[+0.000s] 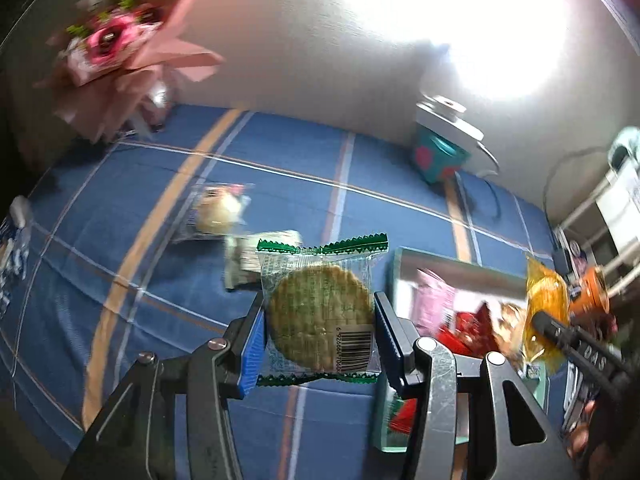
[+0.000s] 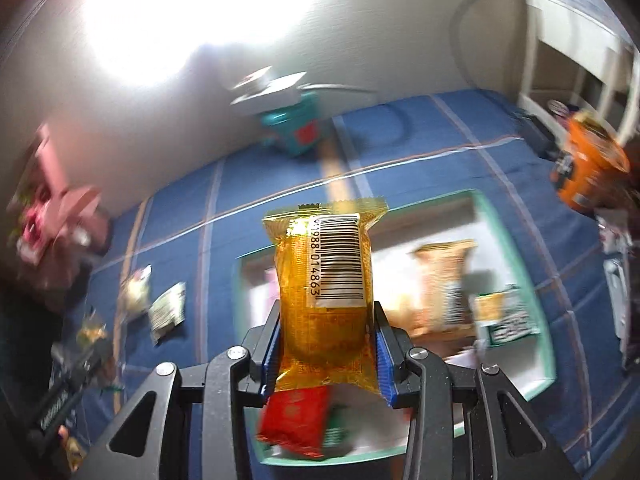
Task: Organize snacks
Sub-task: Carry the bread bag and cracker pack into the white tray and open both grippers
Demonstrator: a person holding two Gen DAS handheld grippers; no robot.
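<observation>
a blue checked table (image 2: 500, 168) carries a teal-rimmed tray (image 2: 516, 240) of collected snacks. above the tray, the right hand-held gripper (image 2: 326, 344) clamps a gold packet (image 2: 324, 280); beside the tray, the left hand-held gripper (image 1: 320, 344) pinches a green-edged cracker packet (image 1: 318, 308), likely both tray-bound.

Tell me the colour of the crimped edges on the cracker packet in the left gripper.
Green, on the cracker packet; clearest in the left wrist view.
</observation>
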